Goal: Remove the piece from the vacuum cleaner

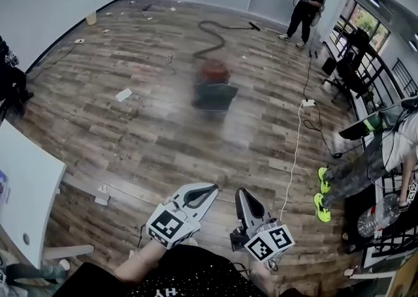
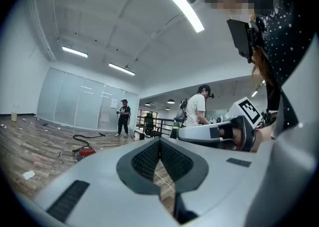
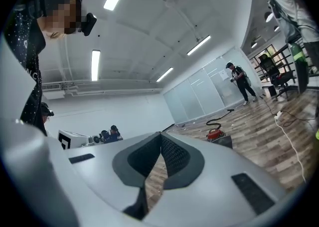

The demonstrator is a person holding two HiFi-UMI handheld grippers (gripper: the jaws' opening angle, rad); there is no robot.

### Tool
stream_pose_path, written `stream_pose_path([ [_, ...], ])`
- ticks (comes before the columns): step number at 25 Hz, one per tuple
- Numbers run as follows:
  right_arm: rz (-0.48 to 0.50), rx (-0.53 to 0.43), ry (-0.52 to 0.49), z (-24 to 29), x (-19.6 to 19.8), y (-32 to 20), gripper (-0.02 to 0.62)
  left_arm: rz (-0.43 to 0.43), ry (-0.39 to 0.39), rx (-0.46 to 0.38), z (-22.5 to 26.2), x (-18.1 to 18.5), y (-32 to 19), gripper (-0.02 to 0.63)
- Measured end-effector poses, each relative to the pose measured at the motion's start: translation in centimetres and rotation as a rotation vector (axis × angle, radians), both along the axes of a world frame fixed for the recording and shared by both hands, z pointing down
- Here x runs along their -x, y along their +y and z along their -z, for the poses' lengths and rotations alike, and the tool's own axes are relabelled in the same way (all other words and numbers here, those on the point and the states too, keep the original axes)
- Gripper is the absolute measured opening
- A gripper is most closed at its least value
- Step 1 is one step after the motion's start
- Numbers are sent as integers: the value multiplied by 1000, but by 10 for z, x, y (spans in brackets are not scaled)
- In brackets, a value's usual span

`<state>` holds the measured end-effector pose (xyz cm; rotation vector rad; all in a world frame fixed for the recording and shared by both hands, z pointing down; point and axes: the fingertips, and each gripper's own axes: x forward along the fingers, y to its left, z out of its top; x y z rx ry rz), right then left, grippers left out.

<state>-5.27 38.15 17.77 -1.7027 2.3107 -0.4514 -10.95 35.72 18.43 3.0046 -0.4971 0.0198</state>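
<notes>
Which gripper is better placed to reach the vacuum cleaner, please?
Left, marginally: the left gripper lines up closer with the vacuum cleaner. The right gripper is equally shut, empty and distant.

Wood-plank floor (image 1: 130, 139). Red vacuum cleaner (image 1: 213, 72) mid-floor, blurred; black hose (image 1: 210, 36) snaking from it toward far wall. White cable (image 1: 293, 158) trailing along right side. Paper scrap (image 1: 123, 94) left of centre. Small litter near far left corner.
</notes>
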Motion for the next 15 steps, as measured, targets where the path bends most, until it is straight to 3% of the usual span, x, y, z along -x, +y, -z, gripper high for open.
stream_pose_path([
  [7, -26, 33, -17, -16, -30, -31, 11, 24, -29, 33, -15, -12, -44, 9],
  [15, -47, 53, -13, -17, -69, -104, 11, 26, -21, 50, -18, -47, -130, 9],
])
